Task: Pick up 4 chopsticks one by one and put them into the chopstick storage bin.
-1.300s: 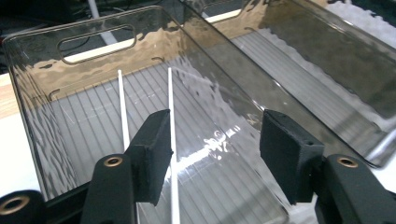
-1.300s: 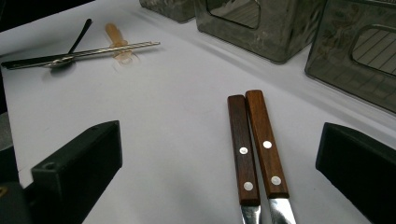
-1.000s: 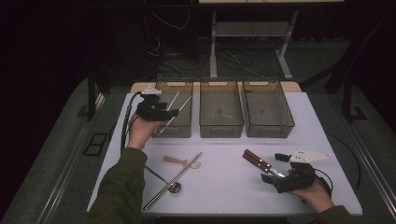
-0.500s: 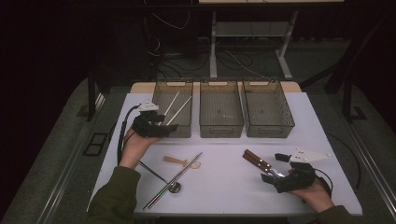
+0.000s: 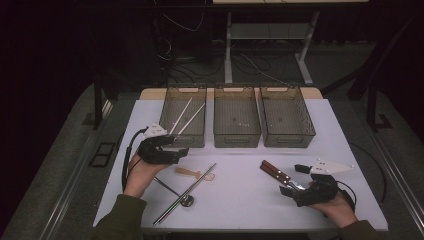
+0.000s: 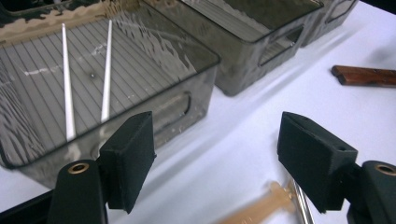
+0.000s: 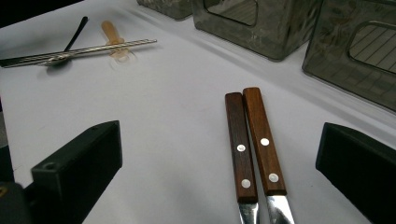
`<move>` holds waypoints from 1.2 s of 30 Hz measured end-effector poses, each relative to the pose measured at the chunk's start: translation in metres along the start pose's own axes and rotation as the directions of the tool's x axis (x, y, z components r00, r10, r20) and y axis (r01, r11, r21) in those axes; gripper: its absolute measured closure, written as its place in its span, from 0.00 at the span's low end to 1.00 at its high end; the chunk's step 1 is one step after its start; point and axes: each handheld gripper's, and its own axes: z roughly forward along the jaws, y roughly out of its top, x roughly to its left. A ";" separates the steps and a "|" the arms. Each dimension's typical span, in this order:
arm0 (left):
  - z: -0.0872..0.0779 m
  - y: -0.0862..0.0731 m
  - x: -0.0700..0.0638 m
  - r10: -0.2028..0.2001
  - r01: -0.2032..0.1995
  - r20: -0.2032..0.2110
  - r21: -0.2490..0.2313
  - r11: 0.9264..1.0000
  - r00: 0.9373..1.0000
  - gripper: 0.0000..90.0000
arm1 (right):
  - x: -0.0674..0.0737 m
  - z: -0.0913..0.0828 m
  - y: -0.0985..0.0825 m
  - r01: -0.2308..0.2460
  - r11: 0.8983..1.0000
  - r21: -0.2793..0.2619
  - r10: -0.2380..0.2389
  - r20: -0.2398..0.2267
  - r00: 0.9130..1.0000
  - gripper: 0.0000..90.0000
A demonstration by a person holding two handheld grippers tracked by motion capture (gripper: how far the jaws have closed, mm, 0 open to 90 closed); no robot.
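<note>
My left gripper (image 5: 183,150) (image 6: 217,154) hovers just in front of the left smoky bin (image 5: 186,141) (image 6: 187,100). Its jaws have just been opening and stand open with nothing between them. Two white chopsticks (image 5: 186,117) (image 6: 107,70) lie inside that bin. My right gripper (image 5: 291,188) (image 7: 224,154) rests near the front right, open, its jaws standing wide on either side of two wooden-handled knives (image 5: 275,173) (image 7: 252,140) without touching them. A pair of metal chopsticks (image 5: 187,192) (image 7: 84,49) and a small tan spoon (image 5: 192,173) (image 7: 112,35) lie below the left gripper.
The middle bin (image 5: 236,135) and the right bin (image 5: 287,137) stand in a row with the left one along the back of the white table. A black-handled spoon (image 5: 172,191) crosses under the metal chopsticks. The table's front edge runs close to both hands.
My left gripper has drawn back from above the left bin toward the person and sunk a little. The white chopsticks stay in the bin. The right hand has not moved.
</note>
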 end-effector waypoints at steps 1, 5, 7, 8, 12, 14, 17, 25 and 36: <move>-0.001 -0.002 -0.001 0.006 -0.006 0.000 0.008 1.000 1.000 0.30 | 0.000 0.000 0.000 0.001 1.000 -0.001 -0.001 0.001 1.000 0.01; -0.005 -0.013 -0.009 0.009 -0.009 0.007 0.013 1.000 1.000 0.31 | 0.000 0.000 0.000 0.001 1.000 -0.001 -0.001 -0.001 1.000 0.01; -0.008 -0.018 -0.013 0.016 -0.016 0.011 0.019 1.000 1.000 0.32 | 0.000 0.000 0.000 0.002 1.000 -0.001 -0.002 0.000 1.000 0.01; -0.009 -0.020 -0.015 0.015 -0.015 0.013 0.020 1.000 1.000 0.33 | 0.000 0.000 0.000 0.002 1.000 0.000 -0.002 0.001 1.000 0.01; -0.015 -0.031 -0.020 0.023 -0.023 0.011 0.035 0.999 1.000 0.38 | 0.000 0.000 0.000 0.000 1.000 0.001 0.000 0.001 1.000 0.01; -0.018 -0.036 -0.022 0.014 -0.014 0.012 0.036 0.999 1.000 0.42 | 0.000 0.000 0.000 0.002 1.000 0.001 -0.002 0.001 1.000 0.01; -0.022 -0.043 -0.024 0.007 -0.008 0.017 0.039 0.999 1.000 0.47 | 0.001 0.000 0.000 0.003 1.000 0.002 -0.003 0.000 1.000 0.01; -0.023 -0.057 -0.034 -0.009 0.005 0.055 0.073 0.997 0.998 0.67 | 0.001 0.000 0.000 0.002 1.000 0.004 -0.002 0.002 1.000 0.01; -0.019 -0.068 -0.044 -0.040 0.026 0.123 0.114 0.993 0.992 0.82 | 0.002 0.000 0.000 0.001 1.000 0.008 -0.001 0.004 1.000 0.01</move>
